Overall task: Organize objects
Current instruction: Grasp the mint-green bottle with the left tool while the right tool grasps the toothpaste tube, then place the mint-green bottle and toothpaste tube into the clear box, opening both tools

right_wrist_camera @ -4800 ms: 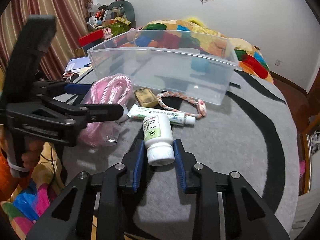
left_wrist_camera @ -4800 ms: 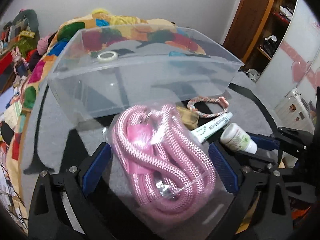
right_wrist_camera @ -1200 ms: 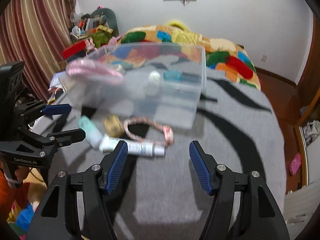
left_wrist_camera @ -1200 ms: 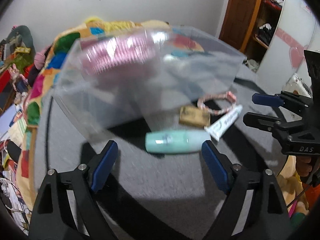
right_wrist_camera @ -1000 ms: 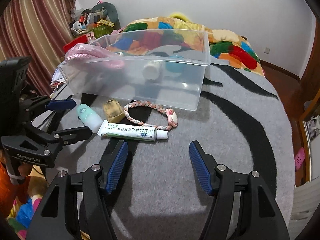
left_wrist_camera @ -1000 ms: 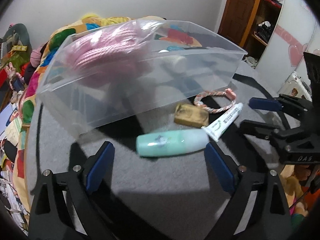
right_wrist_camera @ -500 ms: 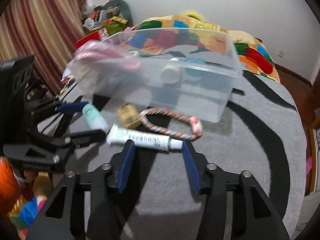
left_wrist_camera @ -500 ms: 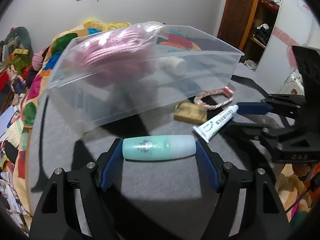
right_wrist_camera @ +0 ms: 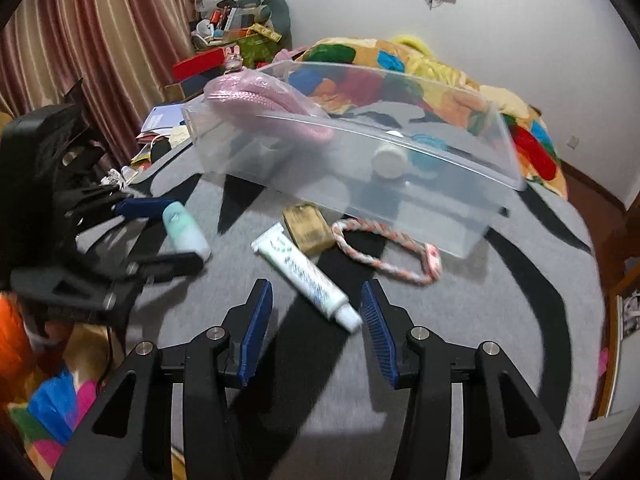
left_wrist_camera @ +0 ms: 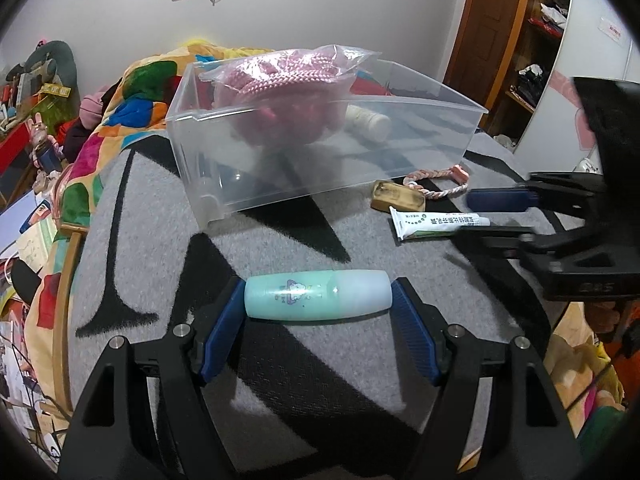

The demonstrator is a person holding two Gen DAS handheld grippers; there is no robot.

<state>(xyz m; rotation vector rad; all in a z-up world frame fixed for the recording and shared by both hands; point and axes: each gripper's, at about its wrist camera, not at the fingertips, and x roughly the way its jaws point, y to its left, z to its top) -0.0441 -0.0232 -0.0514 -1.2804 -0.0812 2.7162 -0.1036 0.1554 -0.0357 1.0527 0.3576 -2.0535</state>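
Observation:
A clear plastic bin [left_wrist_camera: 320, 148] [right_wrist_camera: 400, 184] stands on the grey rug and holds a bagged pink rope [left_wrist_camera: 288, 76] [right_wrist_camera: 260, 100] and a white bottle [left_wrist_camera: 368, 122] [right_wrist_camera: 390, 160]. My left gripper [left_wrist_camera: 318, 306] [right_wrist_camera: 160, 232] is shut on a mint green bottle [left_wrist_camera: 318, 300] [right_wrist_camera: 184, 228], gripped end to end and lying crosswise. My right gripper [right_wrist_camera: 316, 316] [left_wrist_camera: 496, 214] is open, its jaws either side of the cap end of a white toothpaste tube [right_wrist_camera: 304, 276] [left_wrist_camera: 436, 224]. A tan block [left_wrist_camera: 398, 196] [right_wrist_camera: 308, 228] and a braided rope loop [left_wrist_camera: 436, 182] [right_wrist_camera: 384, 256] lie beside the bin.
The grey and black rug [left_wrist_camera: 280, 240] [right_wrist_camera: 480, 340] covers a round surface. A colourful blanket [left_wrist_camera: 132, 92] [right_wrist_camera: 400, 68] lies behind the bin. Clutter and curtains [right_wrist_camera: 100, 40] are on the left, a wooden door [left_wrist_camera: 492, 32] on the right.
My left gripper has closed onto the mint bottle. My right gripper has moved forward and down to the toothpaste tube, its jaws narrower than a second ago.

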